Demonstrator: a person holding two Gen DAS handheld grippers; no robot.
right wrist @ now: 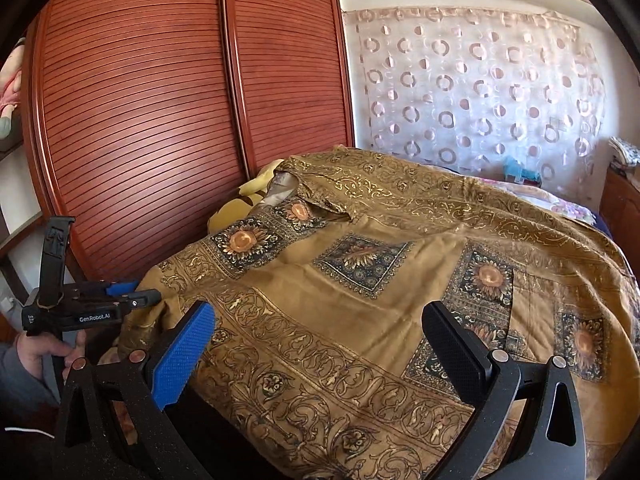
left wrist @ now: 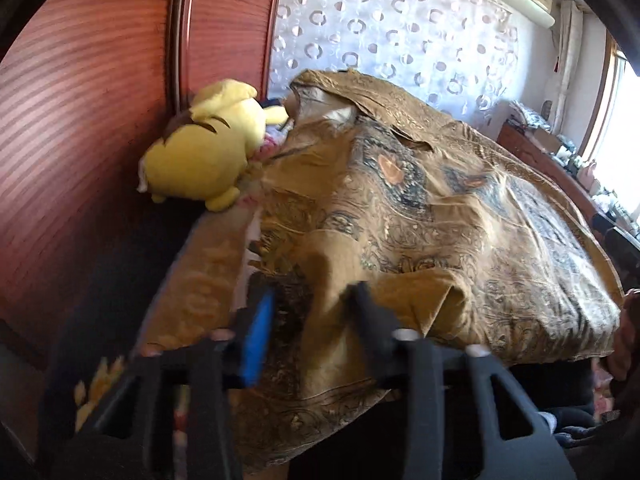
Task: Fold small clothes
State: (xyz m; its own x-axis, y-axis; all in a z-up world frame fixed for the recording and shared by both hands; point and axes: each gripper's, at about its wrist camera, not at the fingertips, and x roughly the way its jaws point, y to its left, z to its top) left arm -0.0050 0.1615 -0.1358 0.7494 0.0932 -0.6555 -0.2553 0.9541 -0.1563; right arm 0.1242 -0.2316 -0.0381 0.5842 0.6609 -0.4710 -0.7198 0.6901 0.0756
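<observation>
A mustard-gold patterned shirt (right wrist: 360, 264) with dark sunflower squares lies spread over the bed, collar toward the far left. It also shows in the left wrist view (left wrist: 420, 208). My left gripper (left wrist: 310, 304) is partly open at the shirt's near left hem, with fabric between its fingers; the view is blurred. It shows from the side in the right wrist view (right wrist: 140, 294). My right gripper (right wrist: 320, 324) is wide open and empty, just above the shirt's lower border.
A yellow plush toy (left wrist: 208, 148) lies at the bed's far left against the red slatted wardrobe doors (right wrist: 160, 120). A dotted sheer curtain (right wrist: 480, 92) hangs behind the bed. A cluttered wooden dresser (left wrist: 560, 152) stands at the right.
</observation>
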